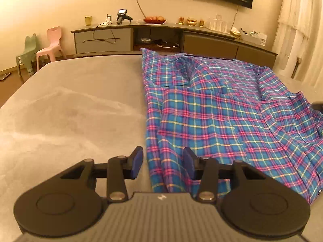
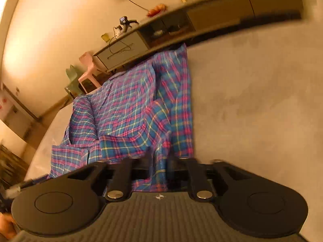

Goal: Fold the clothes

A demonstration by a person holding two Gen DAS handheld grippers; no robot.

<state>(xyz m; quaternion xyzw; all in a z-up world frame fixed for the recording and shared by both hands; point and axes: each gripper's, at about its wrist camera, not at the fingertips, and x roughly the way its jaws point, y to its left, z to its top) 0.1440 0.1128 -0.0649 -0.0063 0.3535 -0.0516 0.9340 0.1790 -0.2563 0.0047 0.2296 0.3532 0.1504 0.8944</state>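
A blue, pink and yellow plaid shirt (image 1: 212,104) lies spread on a grey table (image 1: 70,104), its left edge folded straight. My left gripper (image 1: 163,164) is open, its blue pads either side of the shirt's near left hem, just above the cloth. In the right wrist view, which is tilted and blurred, my right gripper (image 2: 159,161) is shut on a bunched fold of the same shirt (image 2: 131,109) and holds it lifted off the table (image 2: 252,100).
A long low cabinet (image 1: 161,38) stands beyond the table, carrying a fruit plate, glasses and a handheld device. A pink chair (image 1: 51,44) and a green chair (image 1: 28,52) stand at far left. A white curtain (image 1: 296,20) hangs at right.
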